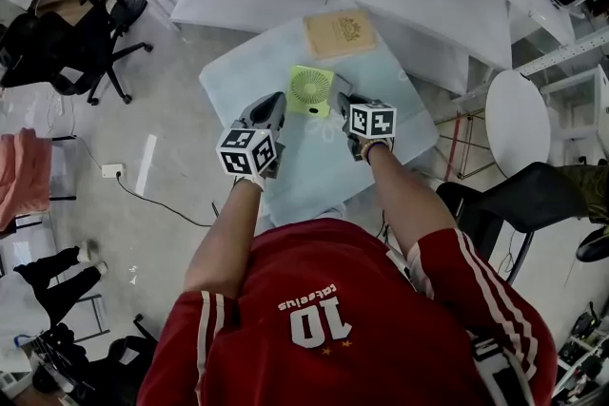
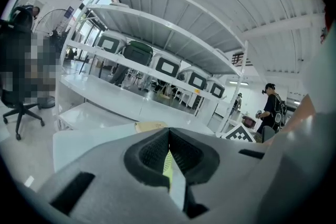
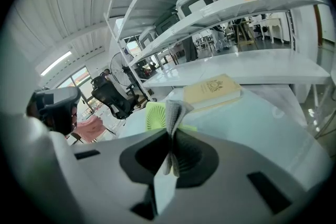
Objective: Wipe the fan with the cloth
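Head view: one green fan (image 1: pixel 311 90) sits mid-counter (image 1: pixel 314 166), with one tan book (image 1: pixel 340 33) at the far side. The shirt (image 1: pixel 314 319) reads "10".

Left gripper view: the left tongs (image 2: pixel 168 134) are closed and empty.

Right gripper view: the right tongs (image 3: pixel 172 136) are clamped on one grey cloth (image 3: pixel 176 110), and the fan is just beyond it.

Lab-like workroom, white metal shelving (image 2: pixel 157 31) (lidded bins (image 2: pixel 167 66) on it), office chairs (image 1: pixel 81 52), pale floor (image 1: pixel 171 190)
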Motion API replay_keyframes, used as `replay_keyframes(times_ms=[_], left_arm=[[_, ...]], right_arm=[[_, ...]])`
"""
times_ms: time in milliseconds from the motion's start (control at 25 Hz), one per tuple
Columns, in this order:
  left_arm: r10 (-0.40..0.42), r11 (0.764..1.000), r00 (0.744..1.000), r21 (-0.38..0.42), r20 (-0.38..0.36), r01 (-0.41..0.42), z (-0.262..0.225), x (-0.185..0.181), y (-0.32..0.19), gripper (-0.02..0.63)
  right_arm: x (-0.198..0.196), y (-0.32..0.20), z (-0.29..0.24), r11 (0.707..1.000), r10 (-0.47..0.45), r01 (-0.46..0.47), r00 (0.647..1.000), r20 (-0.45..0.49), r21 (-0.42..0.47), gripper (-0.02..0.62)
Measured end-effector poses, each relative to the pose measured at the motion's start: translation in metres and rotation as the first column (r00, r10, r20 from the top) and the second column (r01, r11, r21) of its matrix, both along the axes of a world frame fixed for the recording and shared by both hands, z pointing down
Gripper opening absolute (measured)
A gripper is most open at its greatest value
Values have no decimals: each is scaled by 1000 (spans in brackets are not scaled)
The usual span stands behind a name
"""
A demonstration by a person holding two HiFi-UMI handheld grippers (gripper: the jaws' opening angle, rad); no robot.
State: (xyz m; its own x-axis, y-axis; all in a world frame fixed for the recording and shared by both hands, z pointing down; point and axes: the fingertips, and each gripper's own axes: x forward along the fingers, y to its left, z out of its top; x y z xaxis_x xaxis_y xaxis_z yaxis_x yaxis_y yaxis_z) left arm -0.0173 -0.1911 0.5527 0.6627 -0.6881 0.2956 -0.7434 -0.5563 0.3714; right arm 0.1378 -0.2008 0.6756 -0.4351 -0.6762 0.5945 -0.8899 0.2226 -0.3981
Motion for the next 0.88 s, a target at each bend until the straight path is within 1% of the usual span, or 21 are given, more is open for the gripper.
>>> replay_keyframes(times_ms=[80,240,400,600,760,880], left_arm=[[-18,1000,1000,-12,-2,18,3,0,3,6],[-22,1000,1000,-12,9,22,3,3,9,6],[-34,999,999,-14,18,34,5,-1,16,6],[-79,996,996,-25,36,80,10,-15,22,6],[-128,991,991,-20,30,129,8,-28,21,6],[-131,991,991,-15,36,131,7,-31,23,6]], right_arm=[[1,6,3,1000,3,-2,1000,6,-8,23],[2,18,16,999,7,-7,1000,22,-33,23],[-3,24,17,999,-8,9,1000,29,-37,23],[-10,27,19,999,-33,34,999,19,-43,23],[-26,29,29,997,-60,63,997,52,-52,23],[-38,29,34,994,-91,93,995,39,-64,23]])
